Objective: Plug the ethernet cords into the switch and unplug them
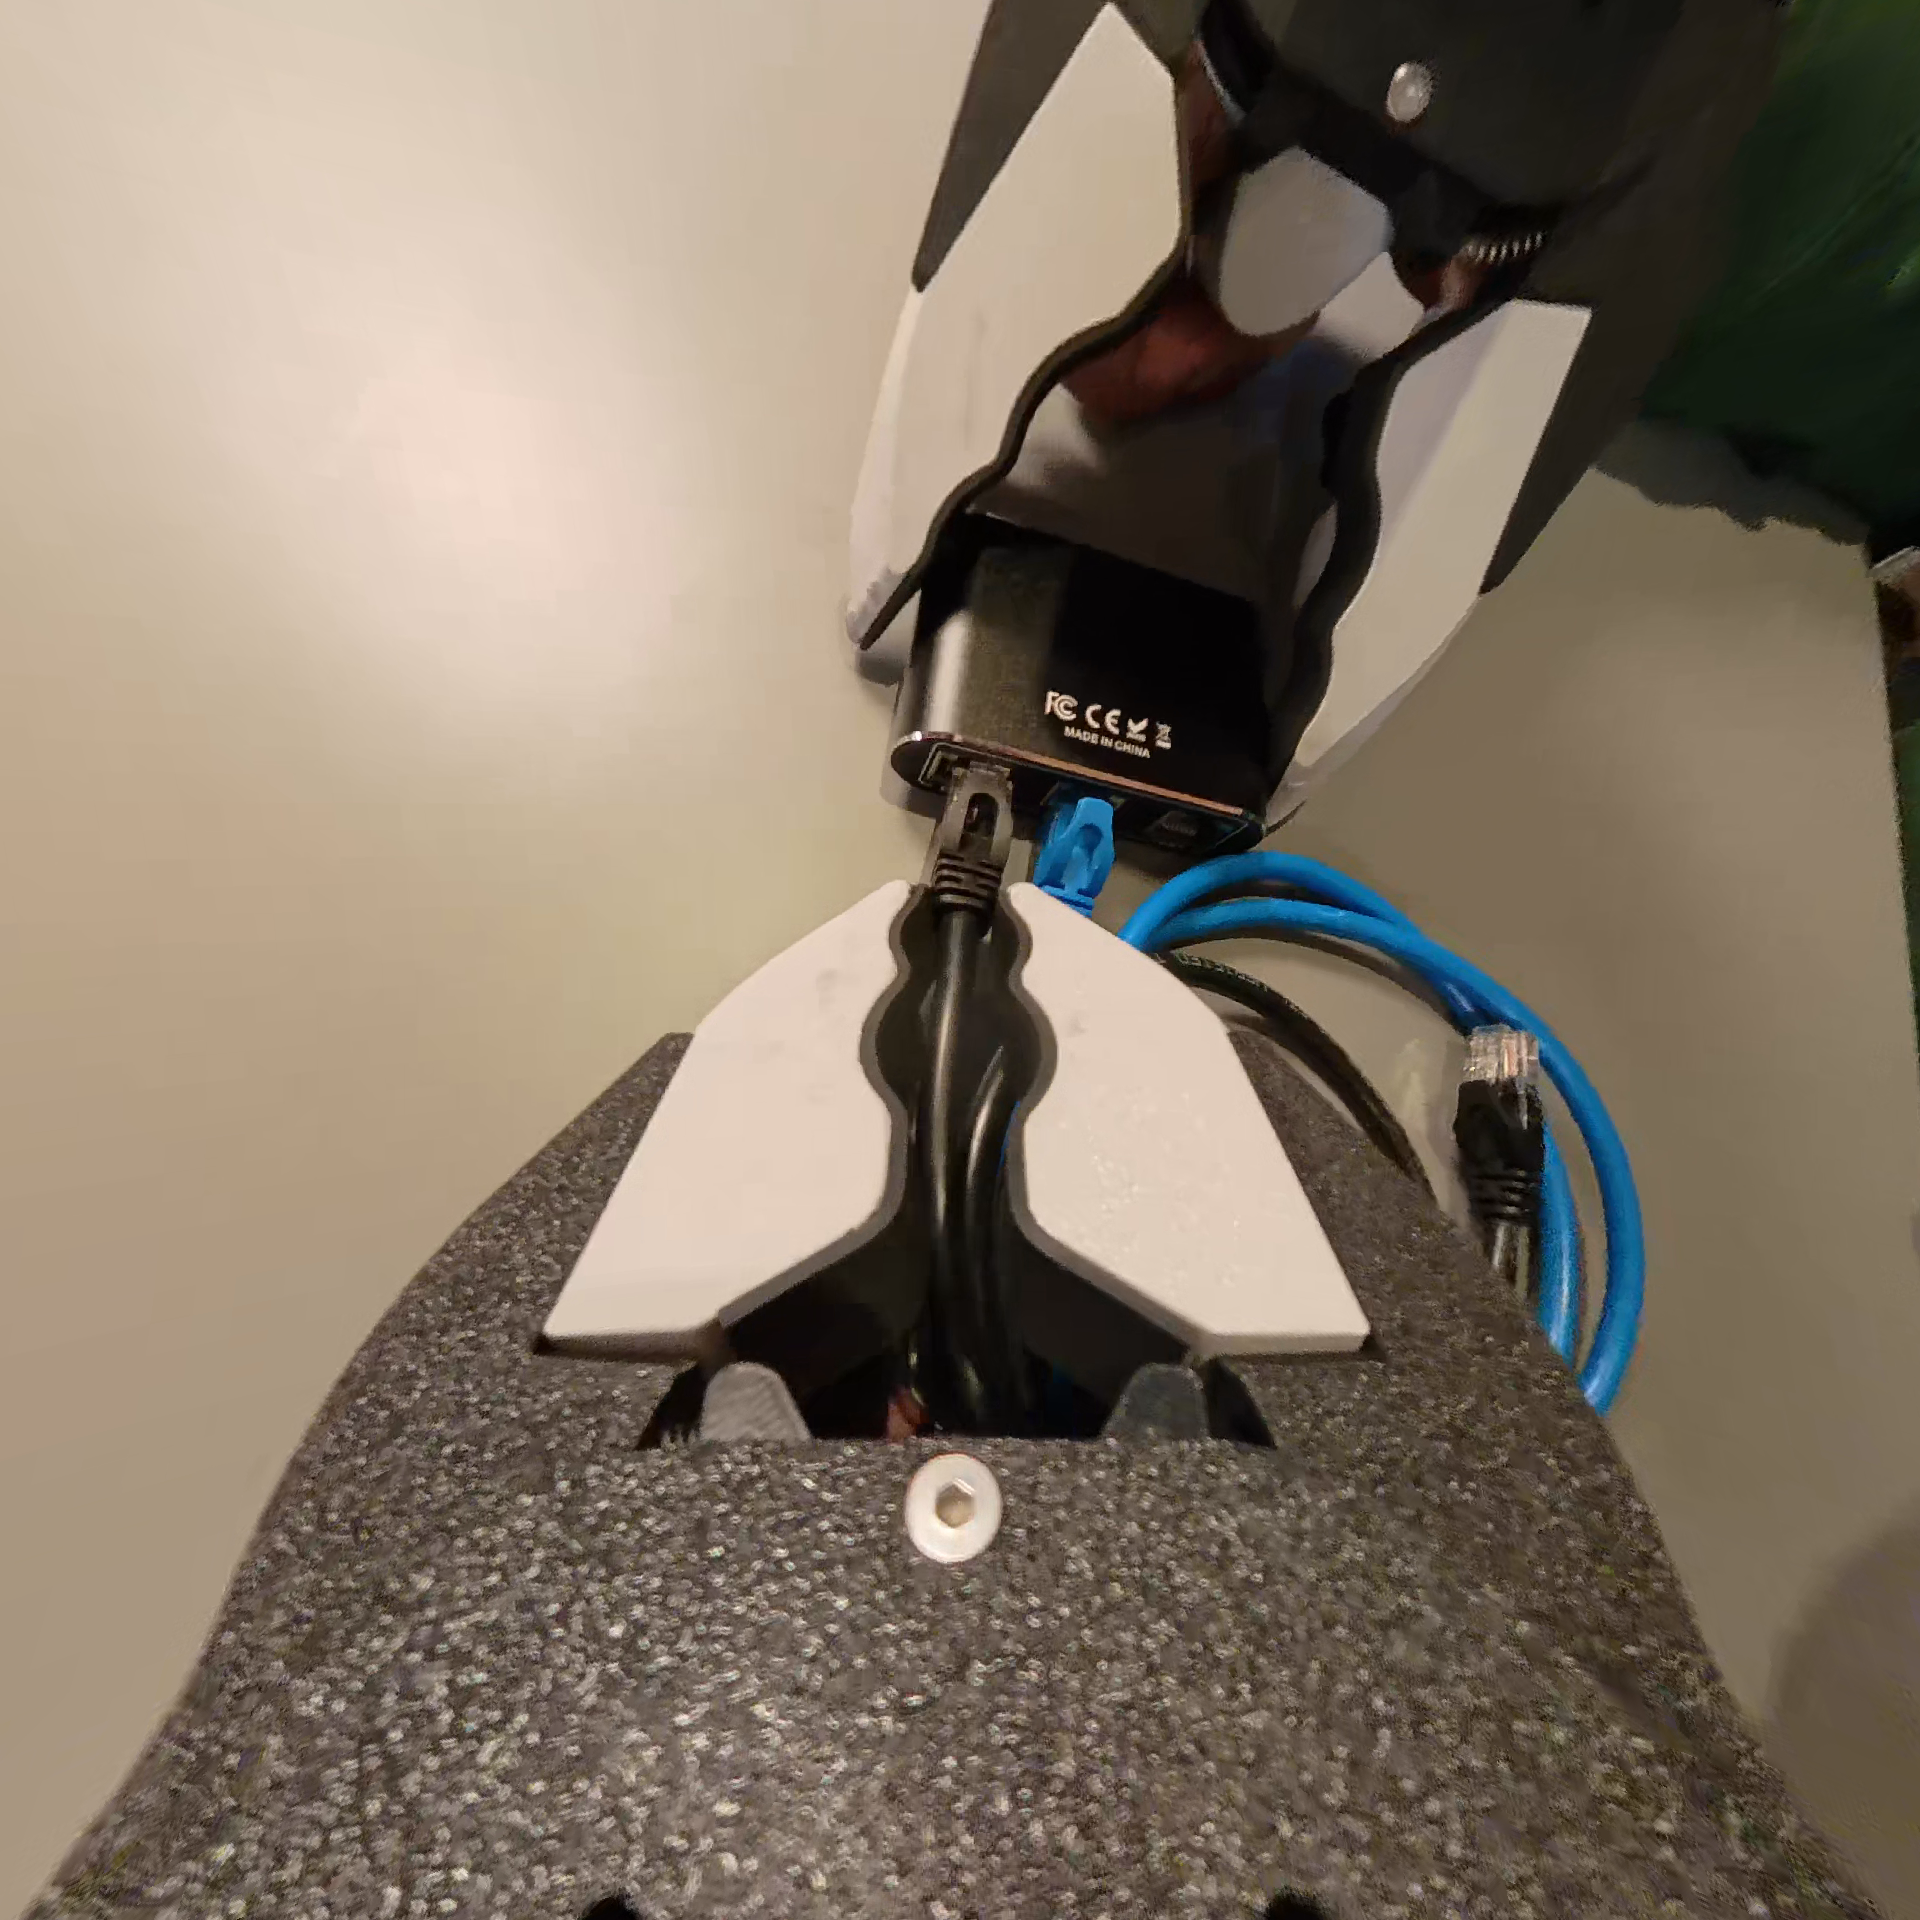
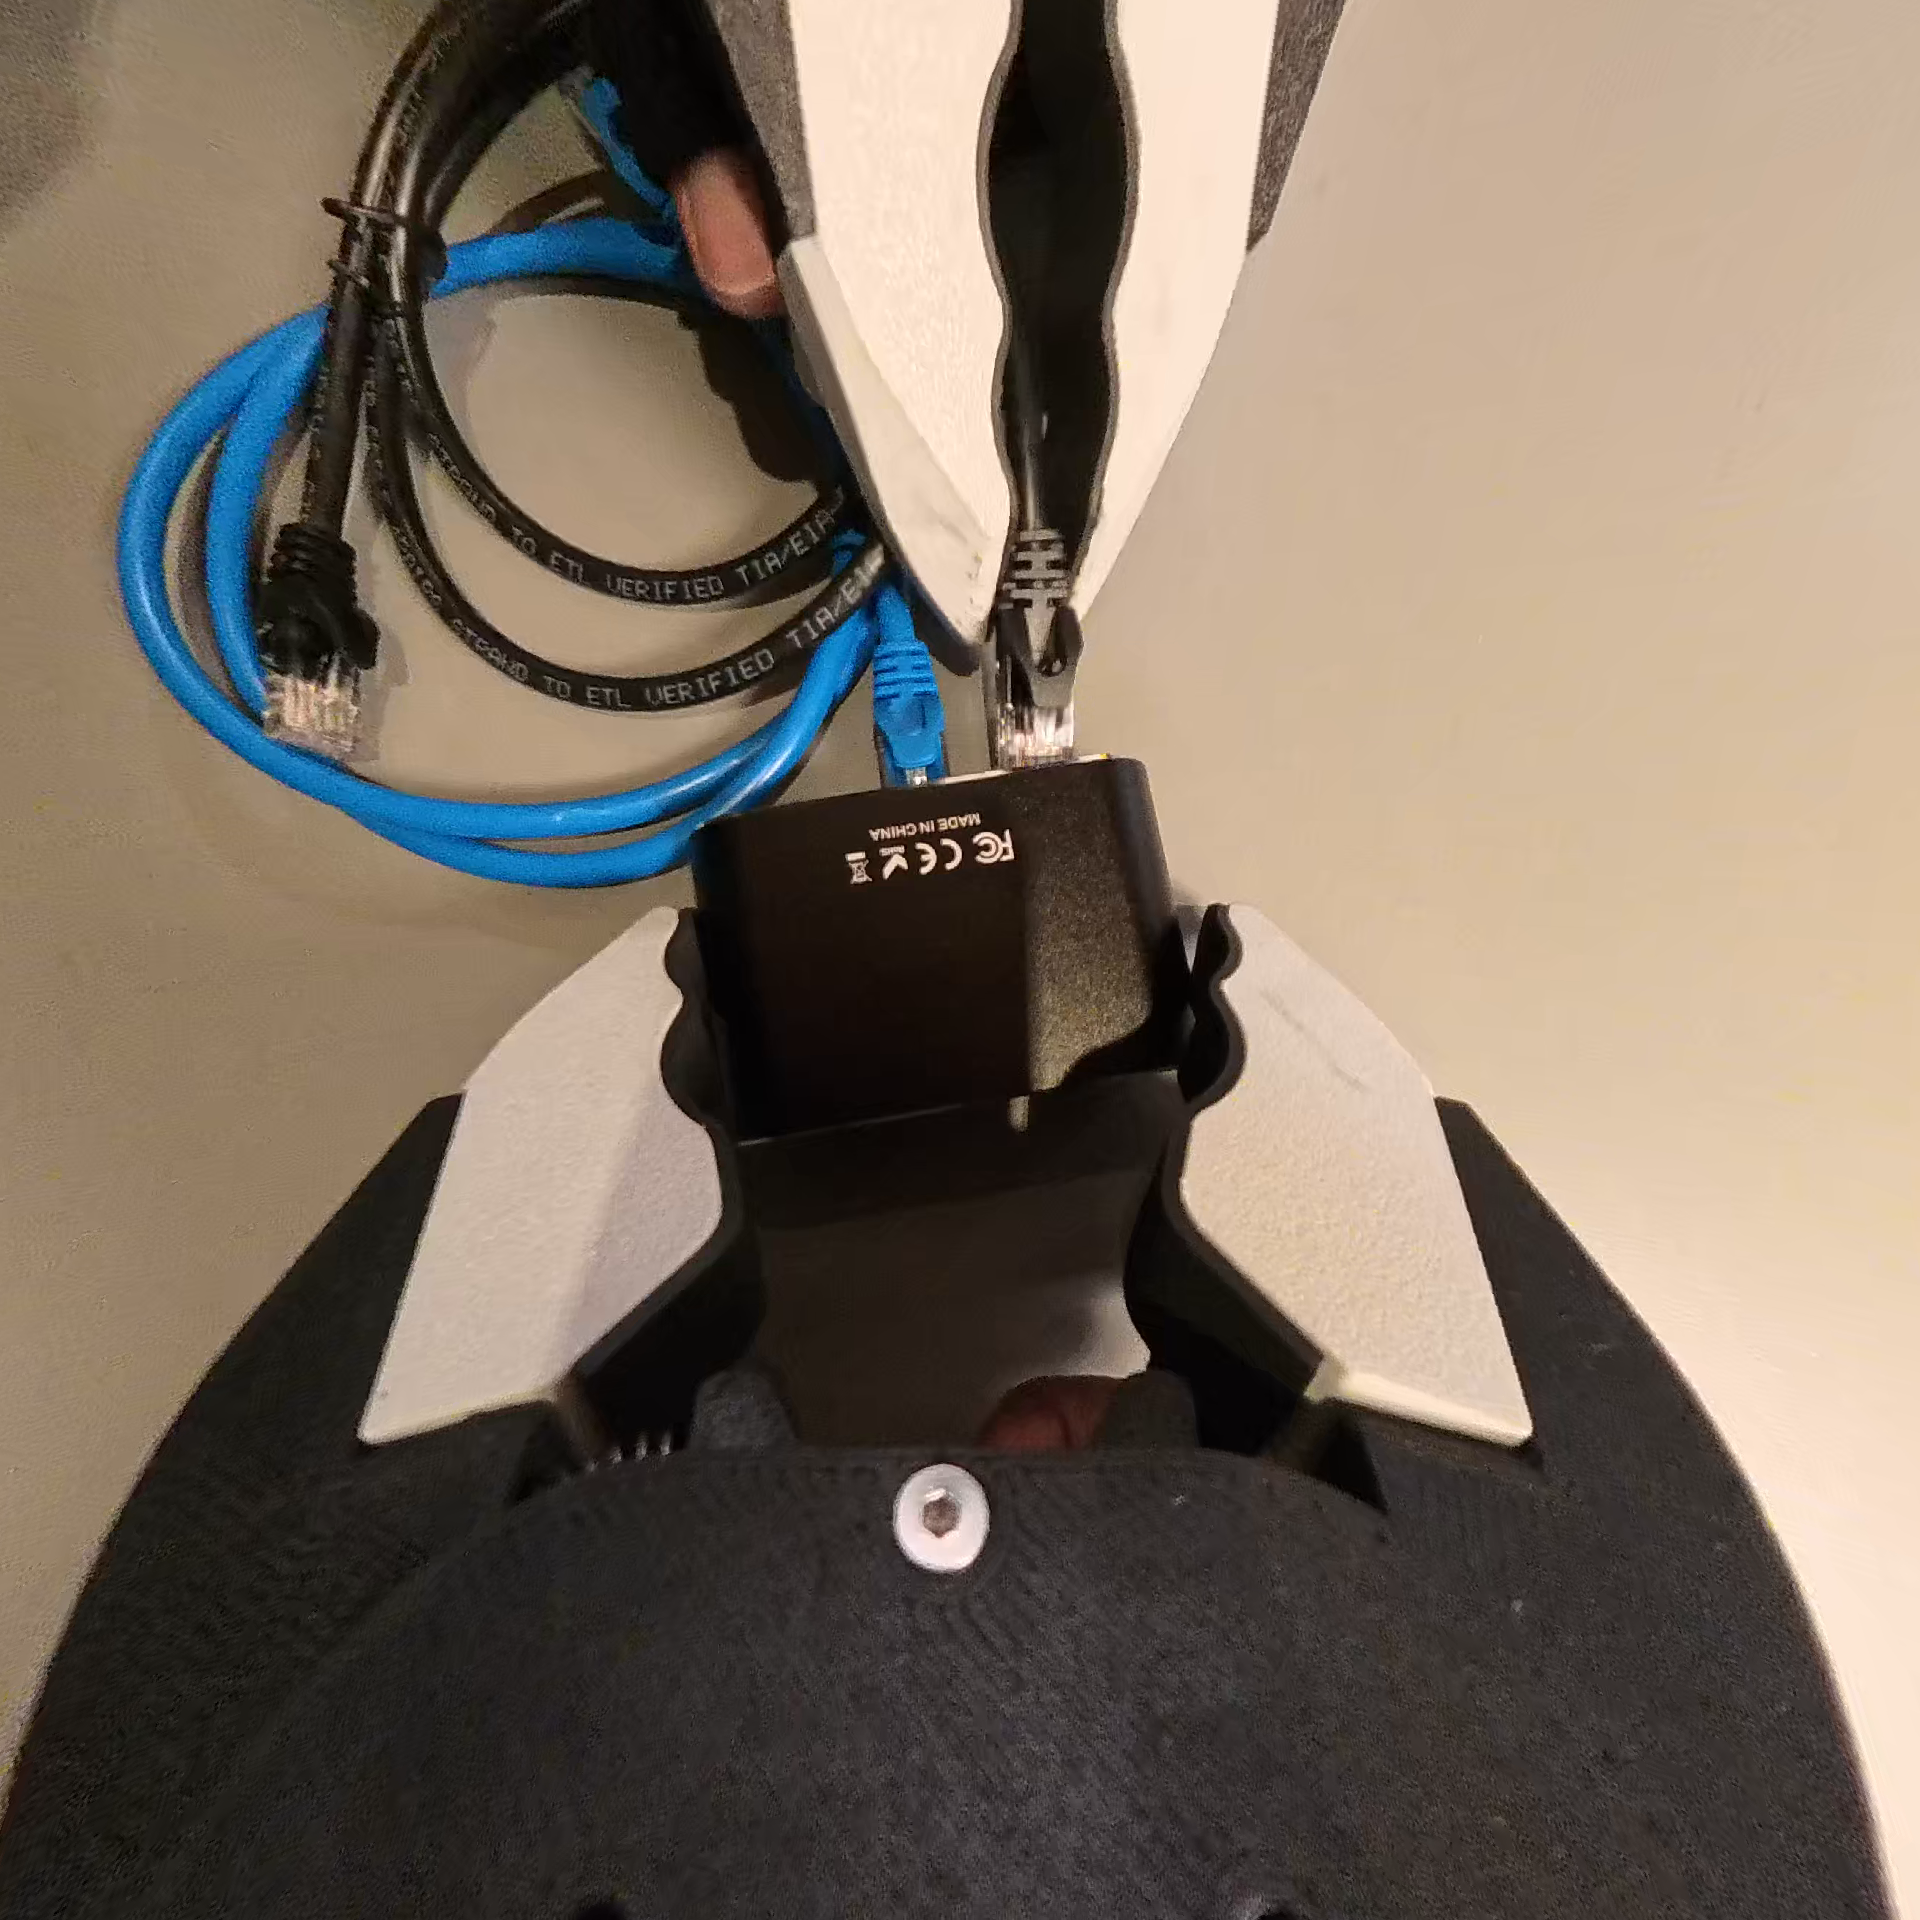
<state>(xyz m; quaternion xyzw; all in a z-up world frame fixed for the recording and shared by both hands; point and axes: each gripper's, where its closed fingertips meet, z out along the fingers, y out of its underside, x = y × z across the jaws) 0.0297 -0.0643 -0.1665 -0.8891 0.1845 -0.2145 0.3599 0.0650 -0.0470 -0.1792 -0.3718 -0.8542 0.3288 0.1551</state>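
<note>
- The switch (image 2: 925, 935), a small black box, sits clamped between the right gripper (image 2: 940, 997) jaws, ports facing away from them.
- The left gripper (image 1: 954, 935) jaws are pinched shut on the black cord (image 1: 961, 1091); its plug (image 1: 246, 831) juts past the tips, at an end port.
- The blue cord (image 1: 1455, 935) has a plug (image 1: 1081, 842) in the neighbouring port, just beside the left jaws.
- A loose black plug (image 2: 307, 644) lies on the beige table (image 2: 1558, 520), apart.

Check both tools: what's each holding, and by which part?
Left tool grips the black ethernet cord just behind its plug boot. Right tool clamps the black switch by its two sides, rear half.
</note>
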